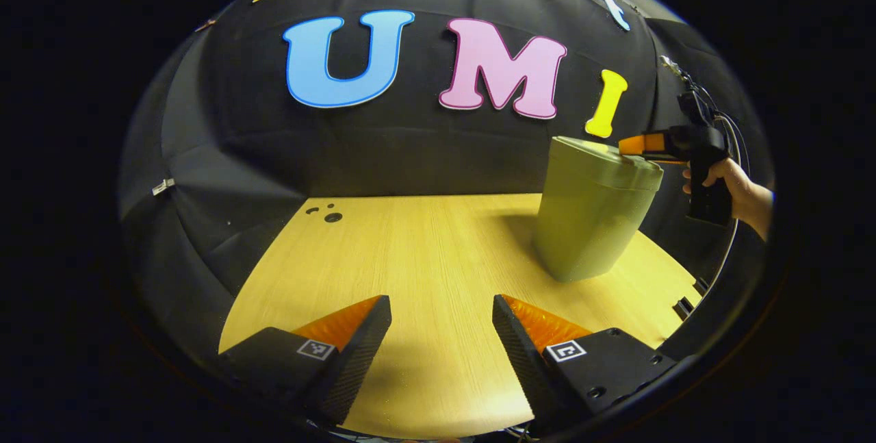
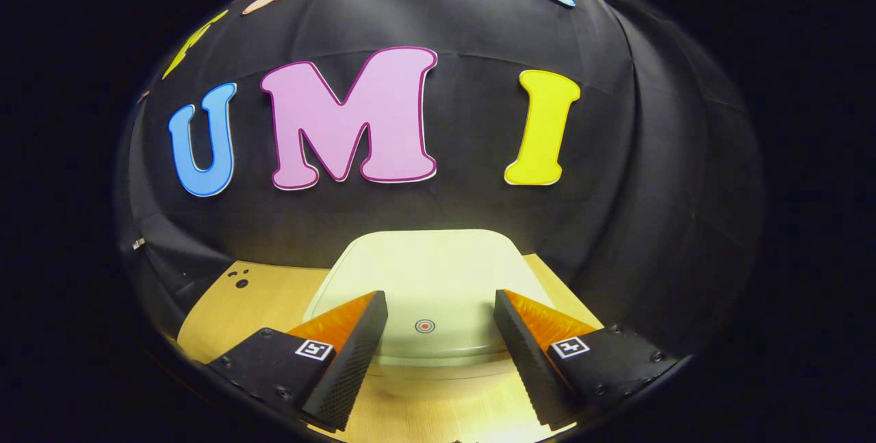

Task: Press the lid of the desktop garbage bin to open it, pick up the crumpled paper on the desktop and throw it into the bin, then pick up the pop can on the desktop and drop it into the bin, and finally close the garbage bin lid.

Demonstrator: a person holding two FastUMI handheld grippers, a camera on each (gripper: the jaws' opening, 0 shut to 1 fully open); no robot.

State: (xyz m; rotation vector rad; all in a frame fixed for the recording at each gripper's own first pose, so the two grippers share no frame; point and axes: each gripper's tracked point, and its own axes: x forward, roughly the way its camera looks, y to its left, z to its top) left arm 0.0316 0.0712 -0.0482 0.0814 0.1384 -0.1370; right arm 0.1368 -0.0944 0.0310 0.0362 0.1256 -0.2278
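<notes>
While I hold both claws over the table (image 1: 424,251):
Bins: one garbage bin (image 1: 592,213), upright, lid (image 2: 428,279) down.
Left gripper (image 1: 441,323): spread, pinching nothing, above bare wood.
Right gripper (image 2: 441,323): spread, just above the lid's round mark (image 2: 425,326).

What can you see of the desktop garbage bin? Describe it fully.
The garbage bin is pale green, plastic-looking, with rounded corners, narrowing toward its base. It stands upright on the wooden table. Its flat lid is closed and carries a small round mark. The right gripper, held by a hand, is at the lid's edge.
</notes>
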